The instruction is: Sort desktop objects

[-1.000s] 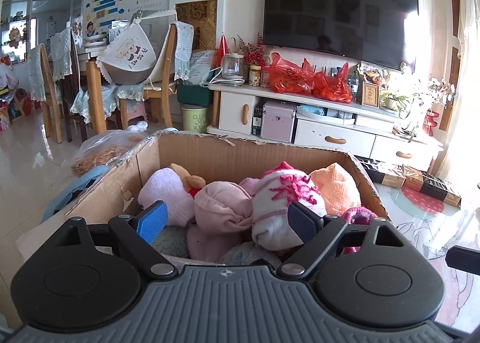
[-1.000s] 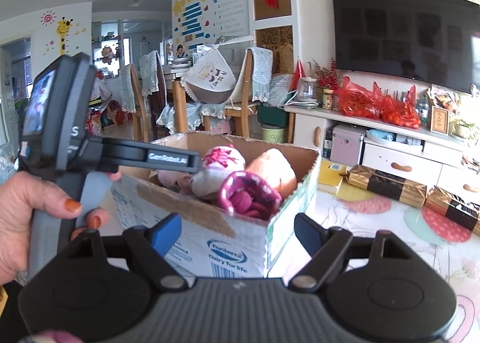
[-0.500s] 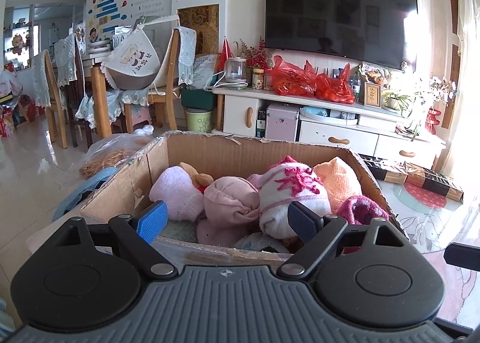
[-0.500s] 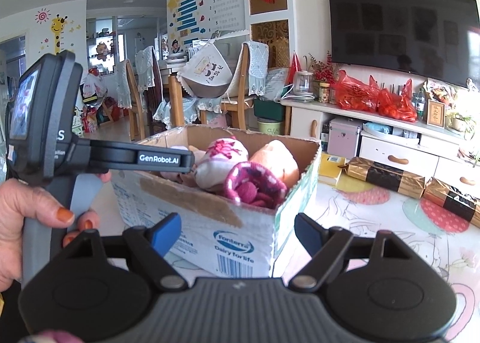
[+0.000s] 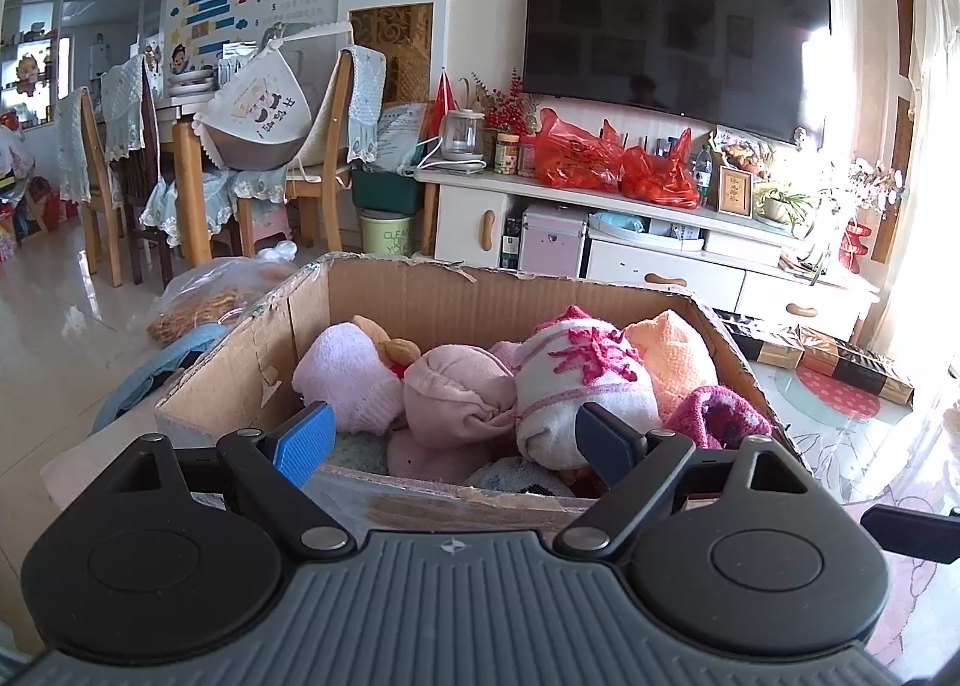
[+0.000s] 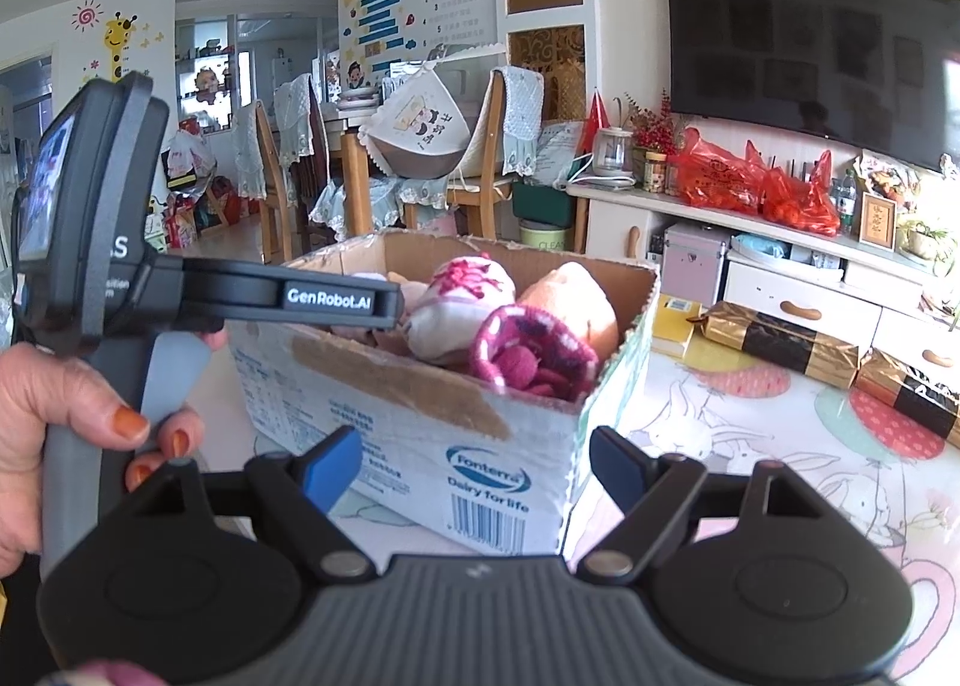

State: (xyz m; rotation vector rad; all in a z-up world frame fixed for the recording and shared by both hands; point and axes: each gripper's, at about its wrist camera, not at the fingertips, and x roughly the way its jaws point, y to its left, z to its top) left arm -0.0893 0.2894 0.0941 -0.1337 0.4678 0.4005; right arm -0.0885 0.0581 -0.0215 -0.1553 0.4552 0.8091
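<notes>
Tongs come nearest: the left gripper (image 5: 453, 437) has its jaws spread wide with nothing between them, hovering at the near rim of the box (image 5: 420, 497). The right gripper (image 6: 474, 467) is just as wide apart and just as bare, held back from the box's printed side, low over the tabletop (image 6: 750, 446). In the right view a hand (image 6: 66, 434) grips the handle of the left tool.

Past the jaws, the box is packed with soft rolled bundles: a pale pink roll (image 5: 348, 377), a dusty pink one (image 5: 459, 395), a white one with magenta stitching (image 5: 582, 386), an orange one (image 5: 681, 356) and a magenta knit piece (image 5: 717, 416) at the right corner. They sit against one another, heaped to about rim height.

Beyond the box, gold-and-black packages (image 6: 780, 341) and a yellow book (image 6: 675, 317) lie on the table by the far edge.

As for progress, this fits either end: bundles already gathered in, or a full box waiting to be emptied and sorted. No bundle shows loose on the table; whether the packages and book count as the task's things, I cannot tell.
</notes>
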